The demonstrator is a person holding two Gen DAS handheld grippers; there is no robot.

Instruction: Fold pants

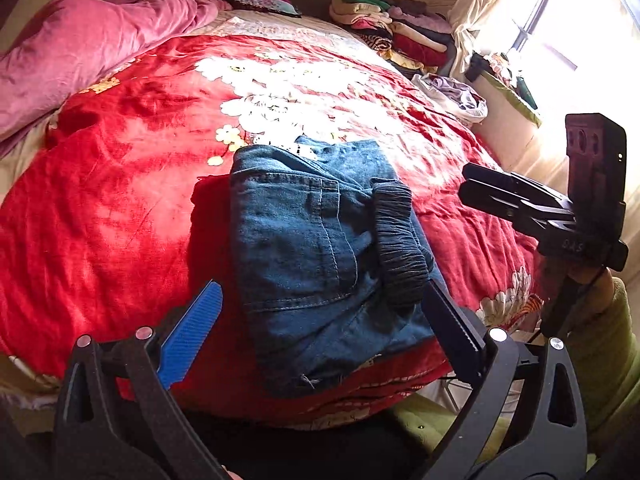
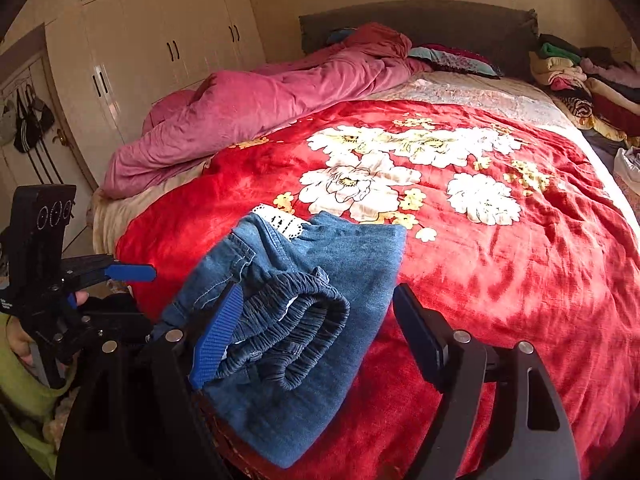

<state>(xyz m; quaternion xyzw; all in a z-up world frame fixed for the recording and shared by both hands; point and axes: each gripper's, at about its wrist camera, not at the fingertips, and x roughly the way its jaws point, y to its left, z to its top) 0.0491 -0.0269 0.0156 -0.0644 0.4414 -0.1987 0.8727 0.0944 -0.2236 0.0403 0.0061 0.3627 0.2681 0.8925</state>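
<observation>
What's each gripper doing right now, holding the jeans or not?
Left gripper: open, straddling the folded jeans, not gripping.
Right gripper: open, fingers either side of the elastic waistband, nothing held.

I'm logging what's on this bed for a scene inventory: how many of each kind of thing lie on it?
Folded jeans: 1
Red floral blanket: 1
Pink quilt: 1
Pillows by the headboard: 1 visible
Stack of folded clothes: 1
Total: 5
</observation>
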